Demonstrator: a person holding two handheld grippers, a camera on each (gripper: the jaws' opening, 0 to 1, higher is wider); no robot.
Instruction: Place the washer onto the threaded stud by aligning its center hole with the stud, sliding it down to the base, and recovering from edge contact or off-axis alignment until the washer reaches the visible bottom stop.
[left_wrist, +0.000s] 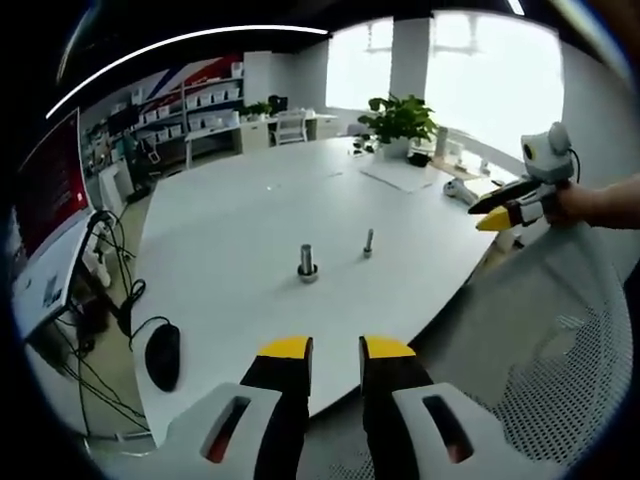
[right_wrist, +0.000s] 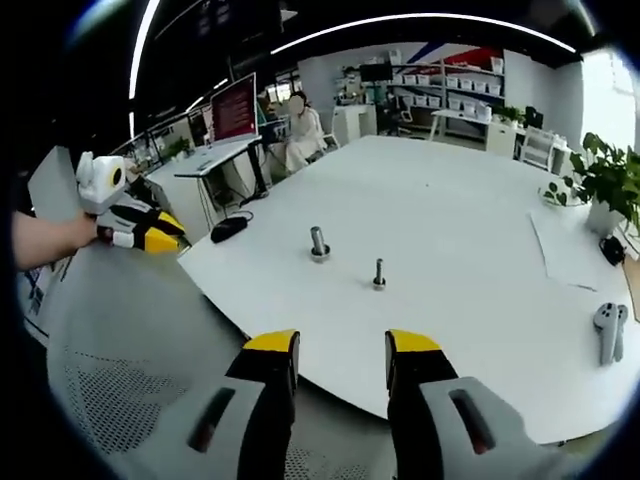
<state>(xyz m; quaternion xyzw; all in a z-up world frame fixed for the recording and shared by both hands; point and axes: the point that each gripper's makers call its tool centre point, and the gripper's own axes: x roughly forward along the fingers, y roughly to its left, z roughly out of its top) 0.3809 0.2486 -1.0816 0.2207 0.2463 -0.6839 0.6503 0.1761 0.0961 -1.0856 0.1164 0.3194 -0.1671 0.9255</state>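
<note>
Two small metal parts stand upright mid-table: a thicker post on a wider round base (left_wrist: 307, 262) (right_wrist: 318, 243) and a thinner stud (left_wrist: 368, 242) (right_wrist: 379, 274) beside it. I cannot make out a separate washer at this distance. My left gripper (left_wrist: 336, 350) hovers off the table's near edge, open, nothing between its yellow-tipped fingers; it also appears at the left of the right gripper view (right_wrist: 140, 228), held by a hand. My right gripper (right_wrist: 341, 345) is open and holds nothing, back from the table edge; the left gripper view catches it at far right (left_wrist: 510, 205).
The white table (left_wrist: 230, 220) is large and oval. A mesh chair back (right_wrist: 130, 340) (left_wrist: 560, 350) stands between the grippers and the table. A black mouse (left_wrist: 163, 355), a potted plant (left_wrist: 400, 120), a paper sheet (left_wrist: 400, 175) and a grey controller (right_wrist: 608, 330) lie around the edges.
</note>
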